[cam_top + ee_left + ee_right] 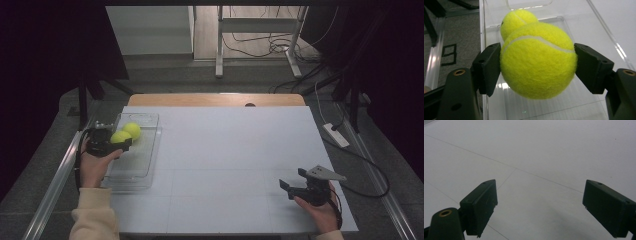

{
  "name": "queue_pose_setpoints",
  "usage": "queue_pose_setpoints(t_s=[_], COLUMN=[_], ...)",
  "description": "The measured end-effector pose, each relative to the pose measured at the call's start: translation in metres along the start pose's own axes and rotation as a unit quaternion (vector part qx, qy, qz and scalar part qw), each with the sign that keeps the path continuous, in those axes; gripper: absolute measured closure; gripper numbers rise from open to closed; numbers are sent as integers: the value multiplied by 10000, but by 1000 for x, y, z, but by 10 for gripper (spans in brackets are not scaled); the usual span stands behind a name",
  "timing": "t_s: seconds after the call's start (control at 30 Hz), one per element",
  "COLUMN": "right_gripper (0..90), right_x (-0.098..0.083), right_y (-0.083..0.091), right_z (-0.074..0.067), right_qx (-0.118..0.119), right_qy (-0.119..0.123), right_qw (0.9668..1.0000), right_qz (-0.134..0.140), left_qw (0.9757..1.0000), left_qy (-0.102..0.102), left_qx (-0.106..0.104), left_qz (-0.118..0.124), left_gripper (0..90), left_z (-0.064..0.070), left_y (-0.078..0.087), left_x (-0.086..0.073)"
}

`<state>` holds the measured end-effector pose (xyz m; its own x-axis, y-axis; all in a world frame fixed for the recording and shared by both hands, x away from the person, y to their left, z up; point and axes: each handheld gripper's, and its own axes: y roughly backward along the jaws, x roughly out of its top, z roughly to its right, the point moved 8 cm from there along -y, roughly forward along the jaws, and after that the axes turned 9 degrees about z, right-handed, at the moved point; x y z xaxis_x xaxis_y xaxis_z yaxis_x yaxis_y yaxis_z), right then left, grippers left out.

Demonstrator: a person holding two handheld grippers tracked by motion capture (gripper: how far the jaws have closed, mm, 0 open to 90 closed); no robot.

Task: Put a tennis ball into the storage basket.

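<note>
My left gripper (121, 141) is shut on a yellow tennis ball (119, 136) and holds it over a clear plastic tray (134, 172) at the table's left side. In the left gripper view that ball (537, 65) is pressed between both black jaws, above the tray's floor (549, 107). A second tennis ball (132, 129) rests in the tray's far end, just behind the held one (515, 20). My right gripper (293, 179) stands open near the front right of the table, with nothing but bare white surface between its jaws (540, 205).
The white table top (225, 150) is bare between the tray and the right gripper. A wooden strip (215, 99) runs along its far edge. Metal rails flank the table, with a power strip (335, 135) and cables on the floor at right.
</note>
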<state>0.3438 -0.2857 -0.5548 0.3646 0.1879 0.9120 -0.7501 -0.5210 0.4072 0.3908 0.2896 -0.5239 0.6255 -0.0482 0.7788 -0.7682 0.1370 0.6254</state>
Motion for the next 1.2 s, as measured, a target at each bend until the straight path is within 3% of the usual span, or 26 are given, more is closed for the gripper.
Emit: queue_pose_setpoints(t_s=[0.57, 0.7, 0.87, 1.2], right_gripper=[121, 121, 121, 121], right_x=[0, 0, 0, 0], right_y=[1, 1, 0, 1], right_z=[0, 0, 0, 0], right_qx=[7, 7, 13, 7], right_qy=[-12, -11, -8, -4], right_qw=[10000, 10000, 10000, 10000], right_qz=[24, 23, 12, 21], left_qw=[9999, 9998, 9999, 9987], left_qy=[62, 76, 140, 125], left_qx=[46, 154, -18, -318], left_qz=[-78, -99, 50, 388], left_gripper=[266, 258, 180, 163], left_z=[-2, -4, 0, 11], left_y=[-2, -2, -1, 4], left_x=[-2, -3, 2, 11])
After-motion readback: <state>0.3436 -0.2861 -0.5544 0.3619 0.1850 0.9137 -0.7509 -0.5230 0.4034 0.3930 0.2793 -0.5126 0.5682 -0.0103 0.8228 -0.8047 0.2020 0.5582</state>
